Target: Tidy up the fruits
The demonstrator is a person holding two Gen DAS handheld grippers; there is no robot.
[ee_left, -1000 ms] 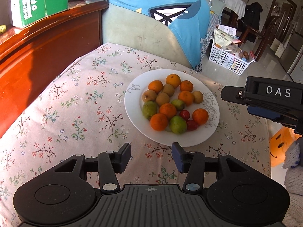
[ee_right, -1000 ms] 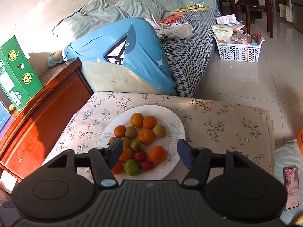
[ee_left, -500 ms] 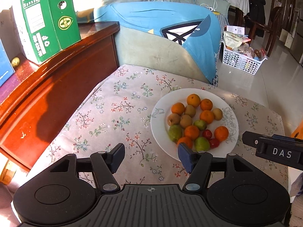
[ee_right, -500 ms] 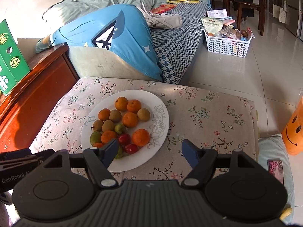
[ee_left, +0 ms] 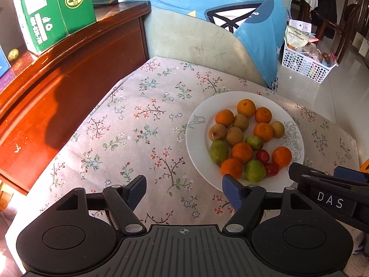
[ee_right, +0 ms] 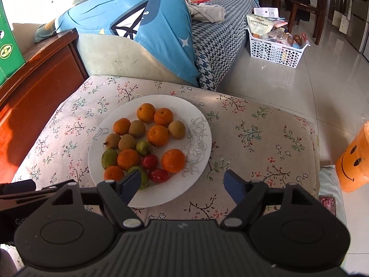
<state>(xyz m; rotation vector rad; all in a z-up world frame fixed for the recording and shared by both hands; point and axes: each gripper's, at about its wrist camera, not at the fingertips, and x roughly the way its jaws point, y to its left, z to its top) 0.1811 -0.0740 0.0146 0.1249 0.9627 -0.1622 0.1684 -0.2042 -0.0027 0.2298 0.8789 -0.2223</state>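
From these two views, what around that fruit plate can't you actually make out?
- Green fruit at the plate's near edge: right wrist view, partly behind the right gripper's finger.
- White basket's contents: both views, too small.
- Green box: left wrist view, cut off by the top edge.
- Phone: right wrist view, mostly hidden by the gripper body.

Sunlit tiled floor [ee_right: 288, 87], checked sofa [ee_right: 221, 34]

Widened: left gripper [ee_left: 184, 190] and right gripper [ee_right: 183, 185], jaws opening, empty; shifted around fruit plate [ee_right: 200, 136].
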